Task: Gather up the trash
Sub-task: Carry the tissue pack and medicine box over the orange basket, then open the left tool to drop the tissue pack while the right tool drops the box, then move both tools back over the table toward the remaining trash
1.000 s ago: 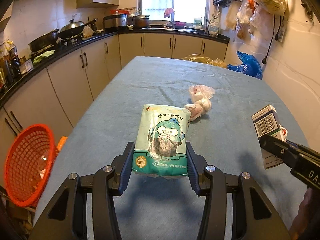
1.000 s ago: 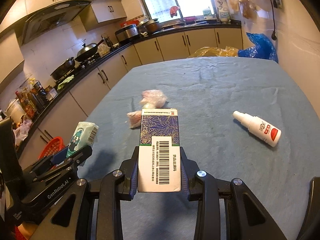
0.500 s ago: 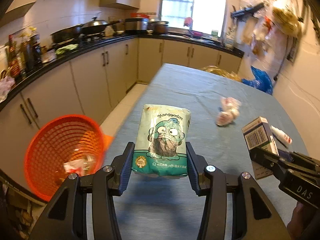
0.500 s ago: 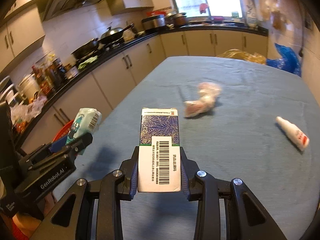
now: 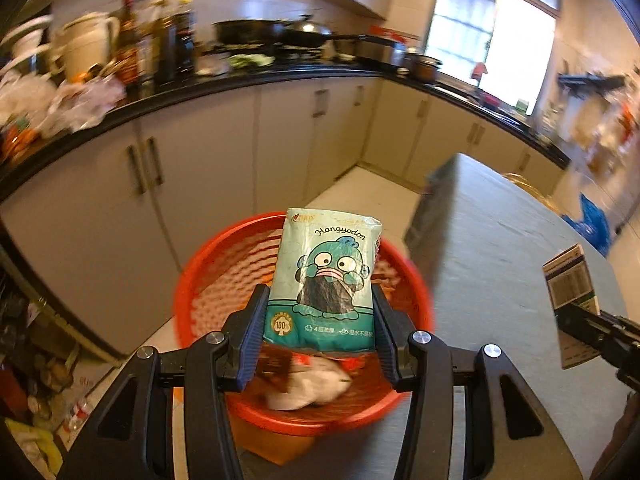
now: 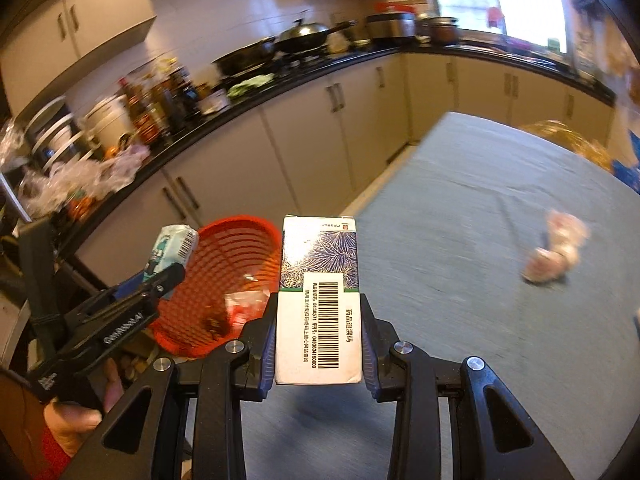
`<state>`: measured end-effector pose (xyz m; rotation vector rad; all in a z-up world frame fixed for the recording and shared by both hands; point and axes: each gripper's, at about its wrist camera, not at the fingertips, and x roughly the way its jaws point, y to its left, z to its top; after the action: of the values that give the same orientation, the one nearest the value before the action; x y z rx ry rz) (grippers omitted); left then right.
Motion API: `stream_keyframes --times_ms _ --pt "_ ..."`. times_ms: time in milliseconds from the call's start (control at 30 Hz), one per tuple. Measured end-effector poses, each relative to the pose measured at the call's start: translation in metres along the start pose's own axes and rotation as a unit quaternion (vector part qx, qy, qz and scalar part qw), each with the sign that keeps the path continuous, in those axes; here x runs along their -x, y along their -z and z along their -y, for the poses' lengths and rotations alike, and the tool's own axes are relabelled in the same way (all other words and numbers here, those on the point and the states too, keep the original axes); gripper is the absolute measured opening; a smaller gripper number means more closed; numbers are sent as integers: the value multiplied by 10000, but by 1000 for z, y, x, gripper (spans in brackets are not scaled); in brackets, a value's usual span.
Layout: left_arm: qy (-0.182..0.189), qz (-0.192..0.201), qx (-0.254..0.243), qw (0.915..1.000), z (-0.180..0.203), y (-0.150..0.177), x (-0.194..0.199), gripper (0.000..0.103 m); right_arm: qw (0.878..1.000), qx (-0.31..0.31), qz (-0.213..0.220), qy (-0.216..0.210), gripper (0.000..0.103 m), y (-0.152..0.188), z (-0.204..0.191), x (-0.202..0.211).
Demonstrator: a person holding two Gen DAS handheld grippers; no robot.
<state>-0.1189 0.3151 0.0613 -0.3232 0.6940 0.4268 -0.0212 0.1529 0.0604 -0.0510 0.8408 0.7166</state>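
Our left gripper (image 5: 320,320) clamps the tissue pack (image 5: 326,280) above the orange basket (image 5: 208,280); our right gripper (image 6: 319,340) pinches the carton (image 6: 319,300) over the desk (image 6: 480,240).

Tissue pack (image 5: 325,285): teal-white, cartoon print, upright, over orange basket (image 5: 200,280), which holds wrappers. Carton (image 6: 319,304): white, barcode facing camera, upright, basket at its 9 o'clock. Crumpled pink wrapper (image 6: 554,250) on table, 3 o'clock.
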Motion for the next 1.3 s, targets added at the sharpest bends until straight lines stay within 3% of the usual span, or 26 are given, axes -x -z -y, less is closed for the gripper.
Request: stream_keyframes --times_ms 300,733,1033,1300 --pt "-114 -141 195 9996 -32 1 -13 47 9981 200 -443 -366 37 -25 -45 -58" --pt "-92 -196 163 9996 -35 2 -26 51 9966 290 -696 -325 39 -40 -68 -105" --pt "-103 -148 176 9997 -30 1 -24 57 9982 170 -445 -360 43 -42 -55 -86" --pt "1 -27 -66 10000 -2 0 -11 58 9990 -208 -251 -309 43 -31 -14 -50"
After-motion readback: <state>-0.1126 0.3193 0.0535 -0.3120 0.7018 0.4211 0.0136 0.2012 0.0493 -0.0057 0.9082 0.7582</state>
